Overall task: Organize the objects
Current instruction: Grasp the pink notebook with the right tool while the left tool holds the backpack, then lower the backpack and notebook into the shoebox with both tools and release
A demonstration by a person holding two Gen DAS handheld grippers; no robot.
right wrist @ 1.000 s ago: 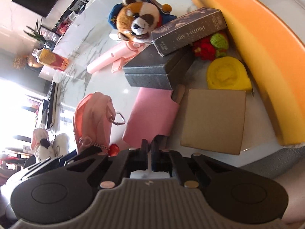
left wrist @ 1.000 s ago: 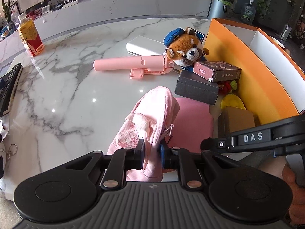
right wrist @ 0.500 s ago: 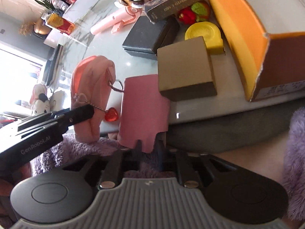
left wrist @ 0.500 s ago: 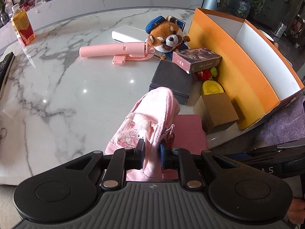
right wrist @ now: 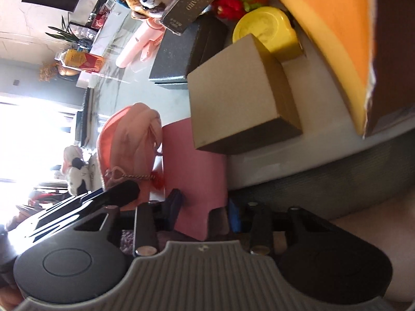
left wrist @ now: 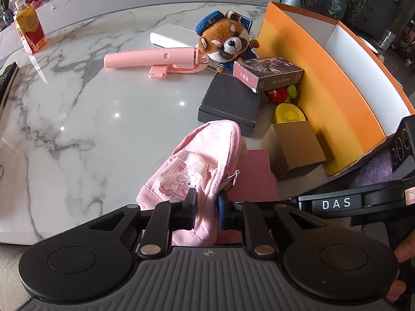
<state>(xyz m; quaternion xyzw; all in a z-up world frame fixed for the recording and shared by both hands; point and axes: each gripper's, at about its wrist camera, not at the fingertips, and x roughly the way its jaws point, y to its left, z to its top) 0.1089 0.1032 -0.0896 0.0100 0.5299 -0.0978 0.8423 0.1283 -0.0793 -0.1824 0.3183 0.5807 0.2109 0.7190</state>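
Note:
My left gripper (left wrist: 206,207) is shut on the lower end of a pink cloth pouch (left wrist: 207,150), whose top rests on the marble table (left wrist: 90,119) near the front edge. A flat pink sleeve (right wrist: 194,165) lies beside the pouch (right wrist: 129,134) and overhangs the table's edge. My right gripper (right wrist: 205,211) sits at that edge with the sleeve's overhanging tab between its fingers. Its jaws are closing, and a gap still shows beside the right pad. The sleeve (left wrist: 255,171) is partly hidden by the pouch.
An orange box (left wrist: 324,90) stands open at the right. Beside it crowd a brown carton (left wrist: 295,147), a black box (left wrist: 230,101), a photo card box (left wrist: 269,72), a yellow case (left wrist: 288,112) and a plush red panda (left wrist: 225,41). Farther left lie a pink selfie stick (left wrist: 150,58) and a juice bottle (left wrist: 29,33).
My right gripper went from shut to open and dropped back to the table's edge, with the pink sleeve's tab now between its fingers. The left gripper drew back slightly, still holding the pouch.

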